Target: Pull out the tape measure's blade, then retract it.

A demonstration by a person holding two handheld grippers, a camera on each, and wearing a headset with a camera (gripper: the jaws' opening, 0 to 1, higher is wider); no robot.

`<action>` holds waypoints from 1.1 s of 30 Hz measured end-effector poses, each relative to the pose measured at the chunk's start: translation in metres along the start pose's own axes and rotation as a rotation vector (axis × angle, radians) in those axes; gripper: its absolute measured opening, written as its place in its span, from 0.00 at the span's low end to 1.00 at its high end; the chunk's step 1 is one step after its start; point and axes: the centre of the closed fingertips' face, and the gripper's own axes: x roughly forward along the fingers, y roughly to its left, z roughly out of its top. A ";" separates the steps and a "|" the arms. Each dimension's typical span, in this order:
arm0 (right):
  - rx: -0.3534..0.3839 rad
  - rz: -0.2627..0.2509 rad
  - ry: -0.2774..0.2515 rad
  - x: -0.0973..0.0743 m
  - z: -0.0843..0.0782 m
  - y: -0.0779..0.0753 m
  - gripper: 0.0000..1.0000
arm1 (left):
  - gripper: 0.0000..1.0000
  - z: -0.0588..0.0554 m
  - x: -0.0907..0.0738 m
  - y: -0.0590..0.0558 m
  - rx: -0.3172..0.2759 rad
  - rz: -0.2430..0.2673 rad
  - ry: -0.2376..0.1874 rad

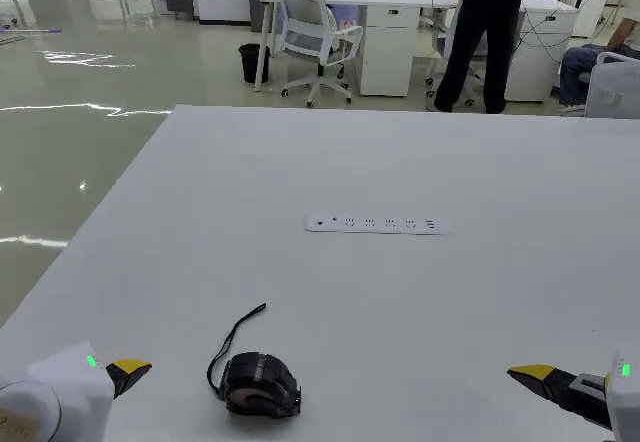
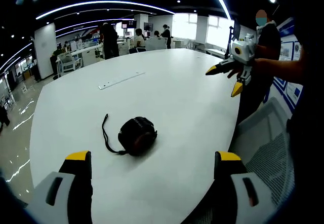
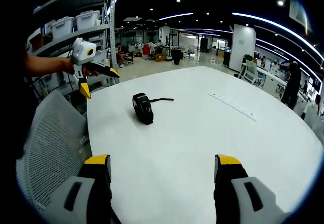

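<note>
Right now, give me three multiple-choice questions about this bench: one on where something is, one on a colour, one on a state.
1. Where on the table does the tape measure lie?
A) nearer the person than the power strip
B) on top of the strip
C) beyond the strip

2. What colour are the tips of the jaws?
A) red
B) yellow
C) blue

3. How are the left gripper and right gripper?
A) both open, holding nothing
B) both shut on the tape measure
C) one open, one shut on the strap

Answers:
1 A: in the head view it sits between the strip and the grippers.
2 B: every tip in view is yellow.
3 A: each pair of jaws stands wide apart over bare table.
</note>
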 end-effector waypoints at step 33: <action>0.008 -0.005 -0.007 -0.014 -0.006 -0.005 0.94 | 0.99 -0.007 -0.015 0.005 0.047 0.010 -0.010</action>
